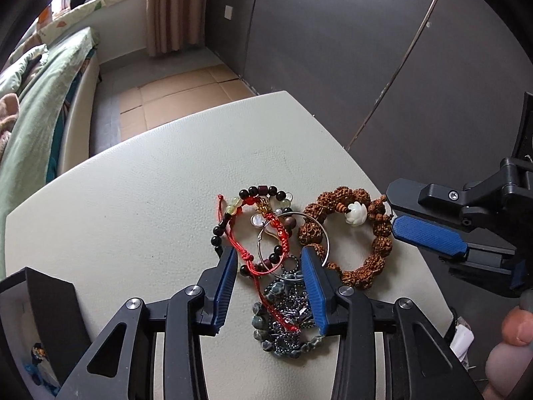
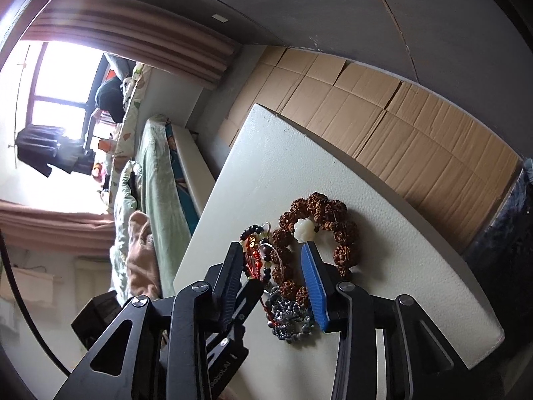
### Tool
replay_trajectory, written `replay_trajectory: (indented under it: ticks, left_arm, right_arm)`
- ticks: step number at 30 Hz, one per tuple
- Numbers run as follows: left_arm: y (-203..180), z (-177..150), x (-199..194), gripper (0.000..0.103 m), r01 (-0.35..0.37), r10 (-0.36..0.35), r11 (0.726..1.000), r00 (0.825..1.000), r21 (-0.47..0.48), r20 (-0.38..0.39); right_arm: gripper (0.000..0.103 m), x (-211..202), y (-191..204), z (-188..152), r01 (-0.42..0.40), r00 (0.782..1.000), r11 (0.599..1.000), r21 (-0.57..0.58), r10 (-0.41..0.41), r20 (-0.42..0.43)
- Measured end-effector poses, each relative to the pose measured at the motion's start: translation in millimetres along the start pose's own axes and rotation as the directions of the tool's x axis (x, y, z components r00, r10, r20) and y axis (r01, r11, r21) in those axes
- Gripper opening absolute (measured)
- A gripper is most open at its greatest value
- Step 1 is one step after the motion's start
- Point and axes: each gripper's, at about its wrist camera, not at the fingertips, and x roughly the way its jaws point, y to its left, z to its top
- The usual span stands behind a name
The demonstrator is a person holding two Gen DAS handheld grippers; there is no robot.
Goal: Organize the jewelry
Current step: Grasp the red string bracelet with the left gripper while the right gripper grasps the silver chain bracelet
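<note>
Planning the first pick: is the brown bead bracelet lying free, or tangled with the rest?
Not fully free. The brown bead bracelet lies flat on the table, but a thin metal hoop overlaps its left side.

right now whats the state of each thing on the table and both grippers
left gripper: open, over the pile
right gripper: open, holding nothing
brown seed bracelet: flat on table
metal hoop: overlapping other pieces
red cord bracelet: tangled with beads
grey bead bracelet: heaped

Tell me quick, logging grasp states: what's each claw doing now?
Left claw: open, holding nothing, fingers straddling the tangled bracelets.
Right claw: open, holding nothing, near the brown seed-bead bracelet.
</note>
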Motion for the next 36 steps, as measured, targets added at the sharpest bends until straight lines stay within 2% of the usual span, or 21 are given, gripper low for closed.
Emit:
replay_trajectory:
  ticks: [2, 3, 4, 5, 7, 15, 18, 22, 24, 30, 36]
  left_arm:
    - [0.1, -1.3, 4.2, 0.040, -0.009, 0.009, 1.000, 1.000, 0.005, -0.004]
    - [0.6, -1.9, 4.9, 0.033, -0.009, 0.009, 1.000, 1.000, 0.005, -0.004]
    - [0.9, -2.0, 5.9, 0.016, -0.017, 0.017, 1.000, 1.000, 0.006, -0.004]
    - [1.8, -1.7, 5.6, 0.008, -0.029, 0.029, 1.000, 1.000, 0.006, -0.004]
    - [5.6, -0.8, 1.0, 0.004, -0.013, 0.013, 1.000, 1.000, -0.010, 0.013]
    - [26.7, 4.7, -27.8, 0.003, 0.050, -0.040, 0.994, 0.994, -0.101, 0.097]
    - [33.1, 6.5, -34.7, 0.003, 0.065, -0.051, 0.990, 0.992, -0.122, 0.115]
    - [40.2, 7.1, -41.3, 0.003, 0.080, -0.062, 0.987, 0.990, -0.140, 0.126]
    - [42.5, 7.0, -45.1, 0.003, 0.078, -0.059, 0.987, 0.989, -0.143, 0.133]
    - [50.8, 4.3, -59.4, 0.003, 0.086, -0.061, 0.984, 0.985, -0.155, 0.159]
    - [58.4, -0.6, -67.3, 0.003, 0.087, -0.058, 0.981, 0.984, -0.175, 0.167]
  right_arm:
    - [0.039, 4.2, -2.3, -0.6, -0.015, 1.000, 1.000, 0.012, 0.015, -0.020]
    - [0.039, 6.2, -4.1, 0.4, -0.019, 0.999, 1.000, 0.016, 0.020, -0.029]
    - [0.039, 7.9, -4.2, -0.1, -0.021, 0.999, 1.000, 0.017, 0.021, -0.035]
    - [0.039, 9.1, -3.6, -0.6, -0.020, 0.999, 1.000, 0.014, 0.021, -0.039]
    - [0.039, 10.7, 0.1, -0.4, -0.008, 0.999, 1.000, -0.006, 0.007, -0.037]
    - [0.039, 29.6, 11.3, -2.1, 0.072, 0.995, 0.993, -0.089, -0.078, -0.063]
    - [0.030, 40.9, 15.2, -4.4, 0.103, 0.990, 0.987, -0.124, -0.114, -0.082]
    - [0.024, 54.9, 15.9, -5.9, 0.139, 0.982, 0.980, -0.143, -0.155, -0.106]
    - [0.017, 58.1, 15.0, -6.4, 0.150, 0.980, 0.978, -0.142, -0.166, -0.110]
    - [0.016, 49.4, 20.5, -9.1, 0.177, 0.980, 0.969, -0.172, -0.190, -0.062]
    - [0.016, 49.8, 13.6, -7.6, 0.175, 0.979, 0.972, -0.156, -0.189, -0.080]
